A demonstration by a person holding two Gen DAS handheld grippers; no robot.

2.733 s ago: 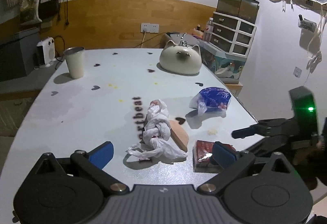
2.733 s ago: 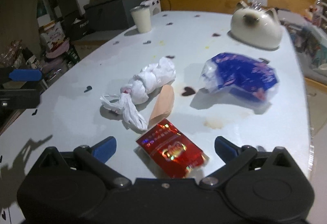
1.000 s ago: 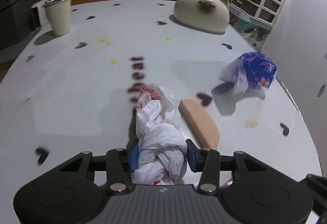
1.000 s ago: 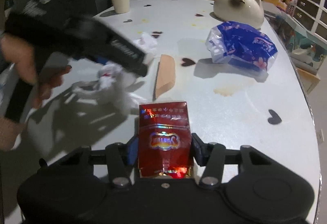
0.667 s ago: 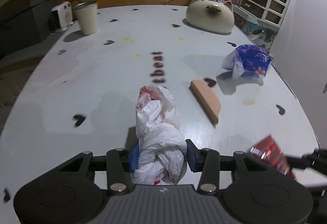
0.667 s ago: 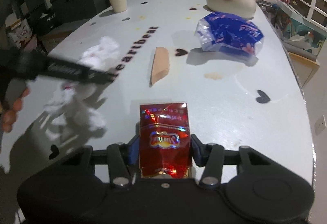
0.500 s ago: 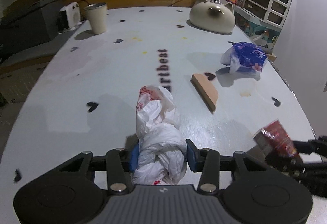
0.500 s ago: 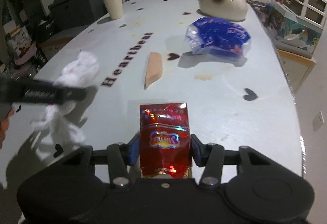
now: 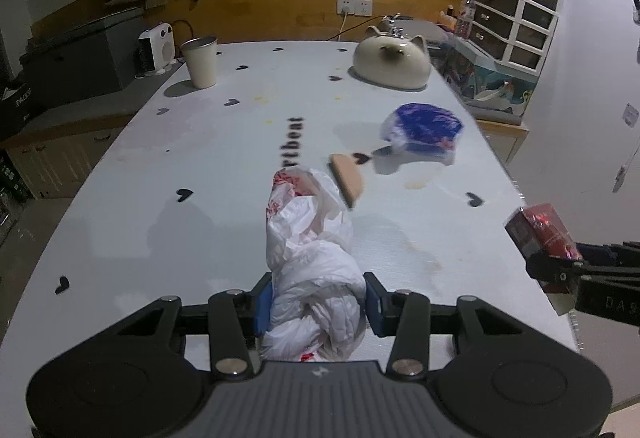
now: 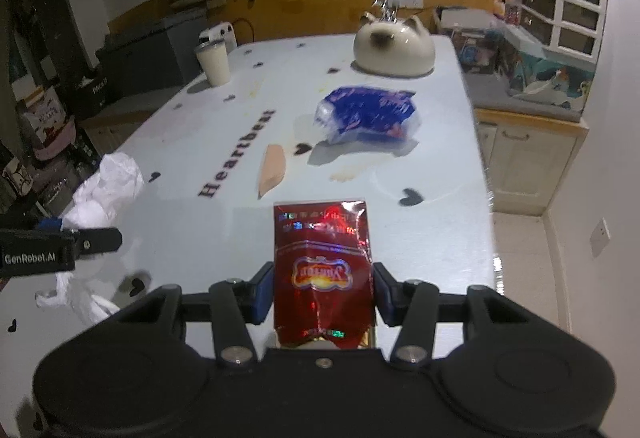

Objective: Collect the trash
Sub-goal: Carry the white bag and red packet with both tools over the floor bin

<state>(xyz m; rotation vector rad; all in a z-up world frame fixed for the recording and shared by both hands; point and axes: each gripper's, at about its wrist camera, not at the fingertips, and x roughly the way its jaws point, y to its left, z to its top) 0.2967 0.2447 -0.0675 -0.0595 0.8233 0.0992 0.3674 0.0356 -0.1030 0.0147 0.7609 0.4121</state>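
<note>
My left gripper [image 9: 318, 302] is shut on a crumpled white plastic bag [image 9: 312, 262] and holds it above the near end of the white table [image 9: 168, 174]. My right gripper [image 10: 323, 292] is shut on a red foil packet [image 10: 322, 270], also lifted; the packet also shows at the right edge of the left wrist view [image 9: 540, 234]. The bag also shows at the left of the right wrist view [image 10: 104, 190]. A blue and clear plastic bag [image 9: 422, 130] and a tan wedge-shaped piece [image 9: 346, 178] lie on the table beyond both grippers.
A cream cat-shaped pot [image 9: 392, 62] stands at the far right of the table and a cream cup [image 9: 200, 62] at the far left. A cabinet with drawers [image 9: 512, 34] stands beyond the table's right edge. A small heater [image 9: 156, 46] sits on a dark unit behind the cup.
Both grippers closed on their items, then lifted and drew back toward the table's near end. The blue bag and tan wedge stayed put and now look farther away.
</note>
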